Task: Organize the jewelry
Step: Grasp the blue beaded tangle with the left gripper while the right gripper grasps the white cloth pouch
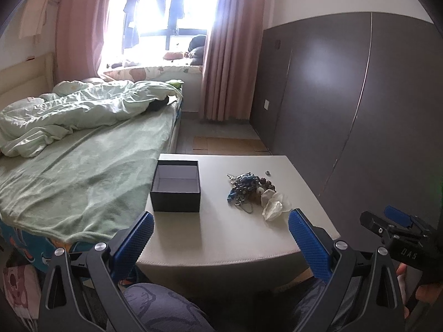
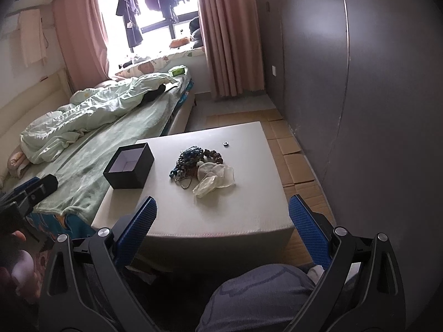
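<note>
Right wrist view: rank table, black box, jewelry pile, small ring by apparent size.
1. table
2. black box and jewelry pile: they look about alike, so I won't rank them
3. small ring, lying apart from the pile

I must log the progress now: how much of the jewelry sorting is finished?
Nothing looks done: the open black square box is empty. Nothing is in hand: the left gripper and the right gripper are open, short of the white table. Left: the tangled bead pile, pale shell pieces and small silver ring.
</note>
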{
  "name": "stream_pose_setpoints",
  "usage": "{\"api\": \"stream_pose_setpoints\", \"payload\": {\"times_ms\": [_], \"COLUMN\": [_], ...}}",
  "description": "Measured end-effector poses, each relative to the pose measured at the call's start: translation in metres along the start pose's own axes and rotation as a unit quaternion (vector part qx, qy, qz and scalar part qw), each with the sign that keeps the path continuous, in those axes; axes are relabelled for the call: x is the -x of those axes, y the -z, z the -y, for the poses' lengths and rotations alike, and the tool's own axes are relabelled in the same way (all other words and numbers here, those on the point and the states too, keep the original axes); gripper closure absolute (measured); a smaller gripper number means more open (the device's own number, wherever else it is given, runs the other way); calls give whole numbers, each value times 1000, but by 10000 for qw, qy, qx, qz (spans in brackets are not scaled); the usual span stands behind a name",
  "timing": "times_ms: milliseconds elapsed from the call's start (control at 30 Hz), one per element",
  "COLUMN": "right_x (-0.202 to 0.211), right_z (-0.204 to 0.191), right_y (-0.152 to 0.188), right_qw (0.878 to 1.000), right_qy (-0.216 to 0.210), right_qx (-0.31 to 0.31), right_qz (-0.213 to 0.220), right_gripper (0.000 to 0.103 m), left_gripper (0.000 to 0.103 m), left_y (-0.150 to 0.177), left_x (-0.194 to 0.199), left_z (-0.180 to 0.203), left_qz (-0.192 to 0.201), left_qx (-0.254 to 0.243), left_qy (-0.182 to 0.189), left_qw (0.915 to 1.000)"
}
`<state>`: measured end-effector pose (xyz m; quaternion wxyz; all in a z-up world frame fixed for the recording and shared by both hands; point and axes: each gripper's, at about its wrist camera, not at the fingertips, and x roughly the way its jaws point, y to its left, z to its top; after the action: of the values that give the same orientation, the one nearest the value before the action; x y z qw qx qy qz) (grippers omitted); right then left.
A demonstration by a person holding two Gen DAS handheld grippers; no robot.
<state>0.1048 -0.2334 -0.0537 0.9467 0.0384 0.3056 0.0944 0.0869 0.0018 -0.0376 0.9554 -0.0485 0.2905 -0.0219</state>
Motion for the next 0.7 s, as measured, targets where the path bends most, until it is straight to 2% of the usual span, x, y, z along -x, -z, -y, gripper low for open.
{"api": "stream_pose_setpoints", "payload": {"times_ms": [133,200,333,467,667,700], "right_x": [-23,-33,-59,-90,-129,-139], "right_z": [7,8,10,15,18,19], "right_y": [-5,-8,-12,-10,-9,-9], "right_qw": [9996,9994,9981,9942,9864,9850], "right_qy": [-197,-251,-385,-548,-779,-776], "right_qx": [-97,-113,-178,-408,-738,-719], "right_qz": [-177,-228,-450,-829,-1248,-1362], "right_gripper": [8,9,25,31,40,44], "left_gripper": [10,19,29,40,46,47], "left_y": [-4,-7,-12,-15,-18,-19], "left_x": [-24,-39,-71,-100,-134,-140], "left_z": [1,2,1,3,-4,-4], "left_qz": [-90,-210,-448,-654,-888,-915], "left_qx": [-22,-31,-27,-48,22,12], "left_qy": [173,244,385,530,680,678], "left_qw": [9998,9995,9983,9964,9937,9935]}}
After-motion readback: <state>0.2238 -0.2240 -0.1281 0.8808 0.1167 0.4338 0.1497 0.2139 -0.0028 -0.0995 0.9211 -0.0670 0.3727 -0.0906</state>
